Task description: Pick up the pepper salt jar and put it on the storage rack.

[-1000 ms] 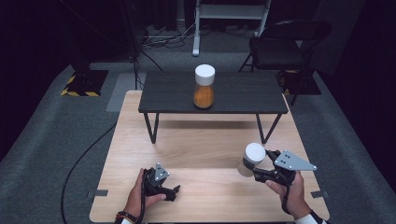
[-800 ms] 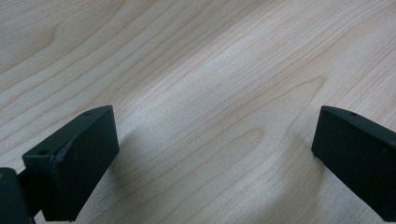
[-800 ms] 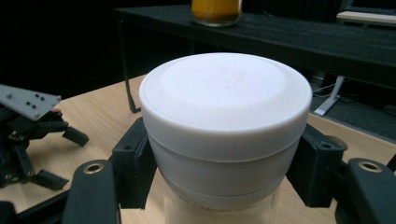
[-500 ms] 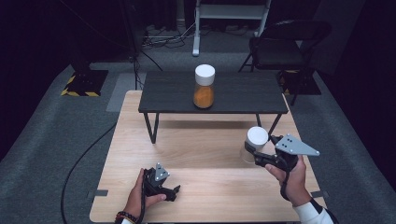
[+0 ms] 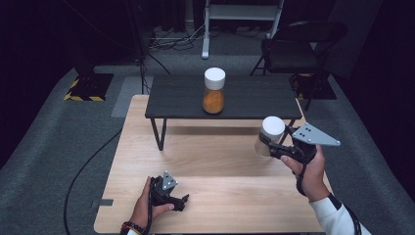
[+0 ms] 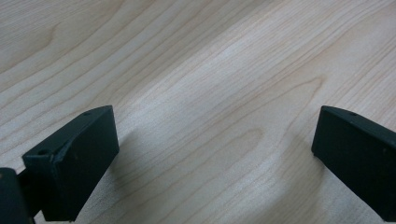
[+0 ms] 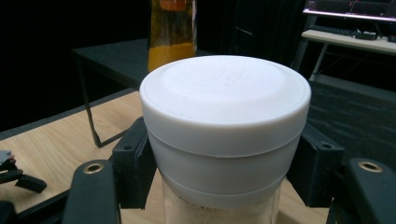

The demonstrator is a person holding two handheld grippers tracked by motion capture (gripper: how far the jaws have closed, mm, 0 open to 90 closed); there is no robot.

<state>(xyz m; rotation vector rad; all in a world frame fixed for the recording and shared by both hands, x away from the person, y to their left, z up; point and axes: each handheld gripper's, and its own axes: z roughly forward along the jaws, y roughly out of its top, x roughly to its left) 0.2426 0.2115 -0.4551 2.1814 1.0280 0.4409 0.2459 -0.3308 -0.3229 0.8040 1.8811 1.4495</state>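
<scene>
Overhead, the high view showed the right gripper (image 5: 274,147) held above the wooden table (image 5: 215,156) near its right edge, its jaws closed on a white-capped jar (image 5: 268,137) that was lifted clear of the tabletop. The right gripper view added detail: both black jaws pressed the sides of the jar's white cap (image 7: 224,116), and pale contents showed through the glass just below it. That view also caught an orange-filled jar (image 7: 172,32) behind, on a dark side table (image 7: 121,60). From above, this orange-filled jar (image 5: 214,91) stood upright near the middle of the dark side table (image 5: 176,98), at the wooden table's far edge. The left gripper (image 5: 178,200) rested near the front edge. The left gripper view showed its jaws spread wide over bare wood grain, holding nothing.
</scene>
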